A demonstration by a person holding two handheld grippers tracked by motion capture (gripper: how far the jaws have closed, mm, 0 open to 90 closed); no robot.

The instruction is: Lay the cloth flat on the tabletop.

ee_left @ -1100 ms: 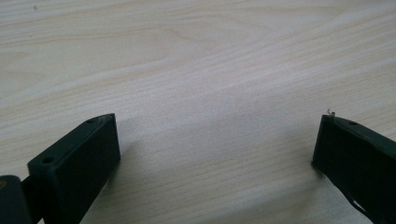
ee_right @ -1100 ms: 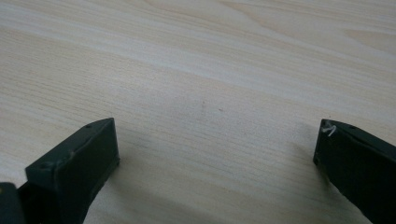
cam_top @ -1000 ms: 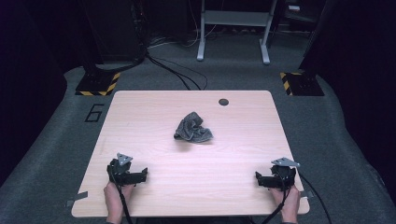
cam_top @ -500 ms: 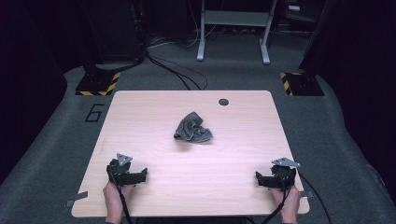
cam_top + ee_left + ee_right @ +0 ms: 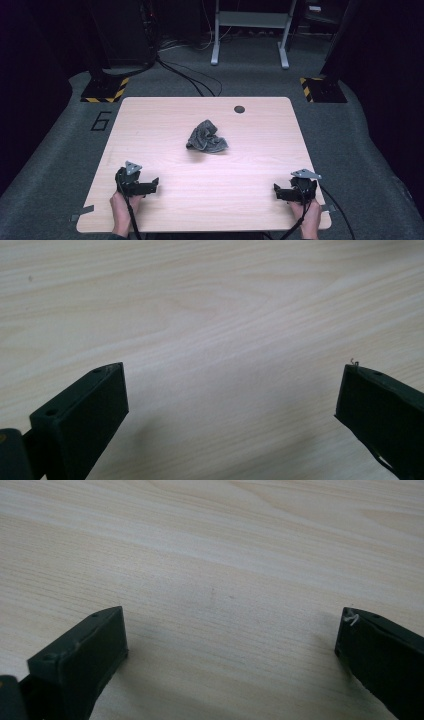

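The left gripper [image 5: 150,186] sits low at the near-left corner of the pale wooden tabletop [image 5: 210,200], black fingers [image 5: 80,415] spread wide. The right gripper [image 5: 278,191] mirrors it at the near-right corner, fingers [image 5: 75,657] equally parted, each held from behind by a hand [image 5: 121,207].

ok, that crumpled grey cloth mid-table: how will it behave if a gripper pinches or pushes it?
The grey cloth lies bunched in soft folds, so it's probably floppy and will drape from a pinch. It looks thin, likely light. Pushed, it would probably bunch or slide on the smooth wooden table rather than roll.
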